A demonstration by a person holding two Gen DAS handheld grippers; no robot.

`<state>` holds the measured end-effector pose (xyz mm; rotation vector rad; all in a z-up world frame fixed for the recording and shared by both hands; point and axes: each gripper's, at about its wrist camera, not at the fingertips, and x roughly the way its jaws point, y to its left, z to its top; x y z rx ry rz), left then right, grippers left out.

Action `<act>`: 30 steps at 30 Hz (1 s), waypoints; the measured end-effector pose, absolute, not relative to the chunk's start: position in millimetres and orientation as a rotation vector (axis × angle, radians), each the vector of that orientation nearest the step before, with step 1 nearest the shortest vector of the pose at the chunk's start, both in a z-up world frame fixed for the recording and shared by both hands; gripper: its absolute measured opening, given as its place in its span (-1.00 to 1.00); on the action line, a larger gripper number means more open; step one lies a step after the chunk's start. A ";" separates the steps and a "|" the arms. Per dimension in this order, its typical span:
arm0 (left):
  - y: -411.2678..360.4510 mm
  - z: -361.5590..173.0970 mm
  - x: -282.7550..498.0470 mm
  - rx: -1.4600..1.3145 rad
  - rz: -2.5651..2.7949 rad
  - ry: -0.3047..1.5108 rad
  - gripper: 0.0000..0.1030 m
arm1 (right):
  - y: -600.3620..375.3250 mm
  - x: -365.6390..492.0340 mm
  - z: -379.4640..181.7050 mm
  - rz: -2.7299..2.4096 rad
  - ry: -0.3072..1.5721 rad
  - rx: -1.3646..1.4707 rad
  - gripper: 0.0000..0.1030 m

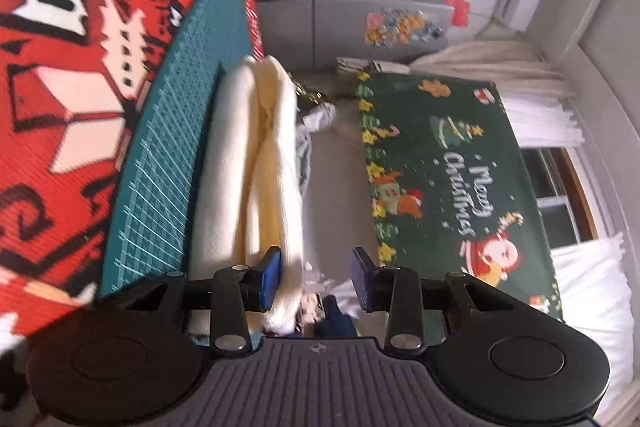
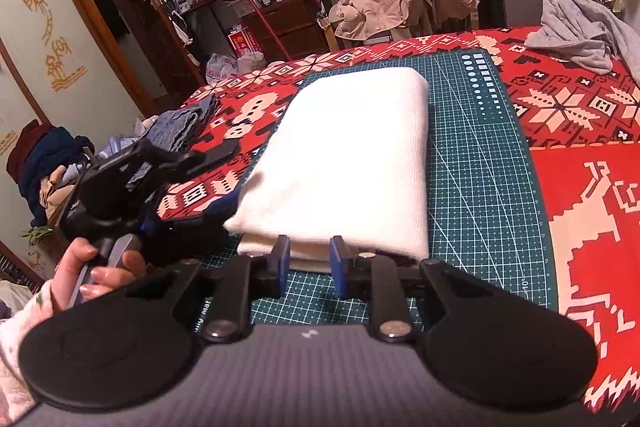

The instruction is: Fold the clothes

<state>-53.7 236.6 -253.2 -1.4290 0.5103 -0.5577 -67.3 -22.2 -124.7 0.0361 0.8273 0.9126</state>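
Right wrist view: we're at the tail end of the fold. The cream knit garment, folded into a thick rectangle [image 2: 348,155], lies on the green gridded cutting mat [image 2: 480,187], which sits on the red patterned cloth over the surface [image 2: 580,187].

Right gripper [image 2: 310,261] points down at the bundle's near edge. Fingers narrow, blue pads [image 2: 283,259] right at the layered edge; a lower layer looks to sit between them, but whether they press on it we cannot tell.

Left gripper [image 1: 316,277] comes in from the left, rolled on its side, pointing level along the bundle. One pad touches the cream fabric's side; the other stands clear in the air, so the gap is moderate and nothing is clamped. The person's hand [image 2: 90,267] on its grey handle shows in the right view.

Our read: folding itself looks done. Next move likely calls for squaring the edges or lifting the bundle off the mat, which would need both grips closed on all layers so it doesn't slump open.
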 end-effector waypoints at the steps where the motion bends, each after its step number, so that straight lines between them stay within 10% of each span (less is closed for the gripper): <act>1: 235.6 -250.8 -54.3 -1.407 -0.560 0.523 -0.49 | -22.7 -67.6 -124.8 0.911 0.826 0.035 -0.52; 9: 229.7 -221.8 -65.4 -1.147 -0.427 0.655 -0.93 | -21.7 -69.5 -122.6 0.915 0.823 0.033 -0.50; 30: 225.2 -201.7 -89.0 -0.998 -0.242 0.653 -0.93 | 9.5 -81.9 -137.8 0.911 0.783 -0.154 -0.80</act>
